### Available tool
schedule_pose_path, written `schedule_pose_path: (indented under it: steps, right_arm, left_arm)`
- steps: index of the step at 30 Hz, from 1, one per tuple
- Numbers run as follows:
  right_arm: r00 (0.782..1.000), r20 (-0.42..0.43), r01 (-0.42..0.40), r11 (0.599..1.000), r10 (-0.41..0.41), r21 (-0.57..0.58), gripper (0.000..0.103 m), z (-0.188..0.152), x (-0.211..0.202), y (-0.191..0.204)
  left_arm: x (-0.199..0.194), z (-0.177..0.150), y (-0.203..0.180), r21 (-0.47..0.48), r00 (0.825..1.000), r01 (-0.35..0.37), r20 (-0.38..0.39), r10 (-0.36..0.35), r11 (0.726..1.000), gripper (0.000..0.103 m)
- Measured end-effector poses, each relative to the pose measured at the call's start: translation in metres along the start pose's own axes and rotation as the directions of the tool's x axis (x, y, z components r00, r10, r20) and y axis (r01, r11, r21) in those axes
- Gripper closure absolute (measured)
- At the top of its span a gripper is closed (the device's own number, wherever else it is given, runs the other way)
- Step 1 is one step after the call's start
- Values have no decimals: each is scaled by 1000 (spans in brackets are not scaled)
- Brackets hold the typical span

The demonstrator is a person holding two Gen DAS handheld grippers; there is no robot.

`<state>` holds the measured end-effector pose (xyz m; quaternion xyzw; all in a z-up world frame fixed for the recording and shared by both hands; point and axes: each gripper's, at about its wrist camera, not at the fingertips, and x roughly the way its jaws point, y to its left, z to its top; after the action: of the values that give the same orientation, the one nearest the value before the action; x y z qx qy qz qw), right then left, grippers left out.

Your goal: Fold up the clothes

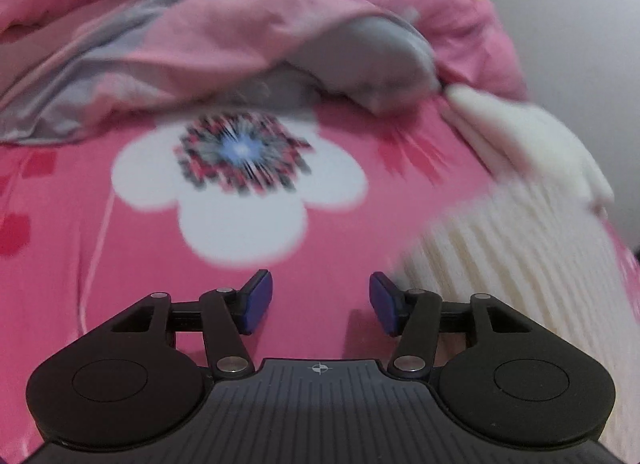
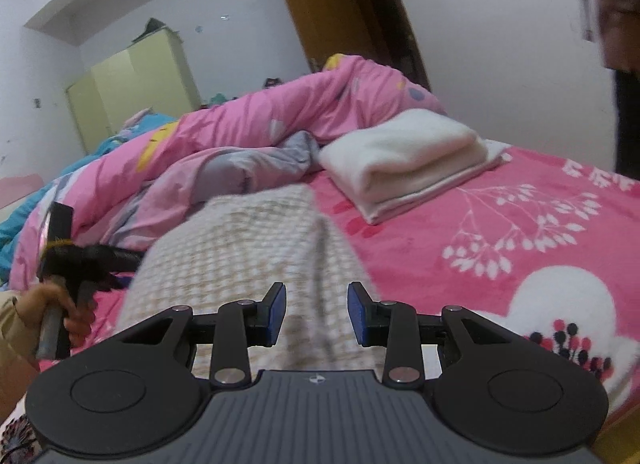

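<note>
Both jaws spread wide, gripping nothing. Largest first: pink floral bedspread (image 2: pixel 500 232) as the landmark, with a rumpled pink duvet (image 2: pixel 280 112) heaped along its far side. On the bedspread, just before the right gripper (image 2: pixel 316 314), a beige checked knit garment (image 2: pixel 248 240), blurred, in a narrow strip; whether folded or merely bunched, impossible to tell. Beyond it, near the duvet, a white garment (image 2: pixel 408 152) lying folded. Left gripper (image 1: pixel 320 302) low over the bedspread, a white ribbed knit (image 1: pixel 520 240) just to its right. Risks: pinching bedspread along with knit; loose weave snagging on a pad; dragged duvet toppling the folded white piece.
</note>
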<state>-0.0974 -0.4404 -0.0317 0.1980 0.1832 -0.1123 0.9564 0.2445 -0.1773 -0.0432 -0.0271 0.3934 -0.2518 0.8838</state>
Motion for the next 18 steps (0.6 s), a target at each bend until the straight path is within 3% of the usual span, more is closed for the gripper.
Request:
schedule_pose_path:
  steps: [4, 6, 9, 13, 16, 18]
  right_arm:
    - [999, 16, 37, 999, -38, 29, 67, -1, 2, -15]
    - [998, 27, 49, 998, -51, 46, 67, -1, 0, -24]
    - [997, 43, 55, 995, -59, 85, 67, 0, -3, -43]
    - [999, 50, 9, 986, -17, 167, 68, 1, -3, -70]
    - [998, 52, -32, 978, 22, 208, 70, 1, -2, -84]
    - [997, 54, -59, 970, 48, 235, 70, 1, -1, -93]
  left_arm:
    - [2, 15, 6, -70, 999, 16, 37, -13, 997, 45]
    - [-5, 6, 8, -91, 998, 30, 57, -25, 995, 36]
    - [-17, -14, 14, -130, 997, 43, 64, -35, 991, 35]
    - [-45, -44, 18, -207, 987, 138, 107, -118, 969, 33]
    - [-67, -66, 10, -220, 971, 214, 152, -183, 952, 23]
    - [-77, -78, 1, -206, 963, 241, 169, -209, 948, 11]
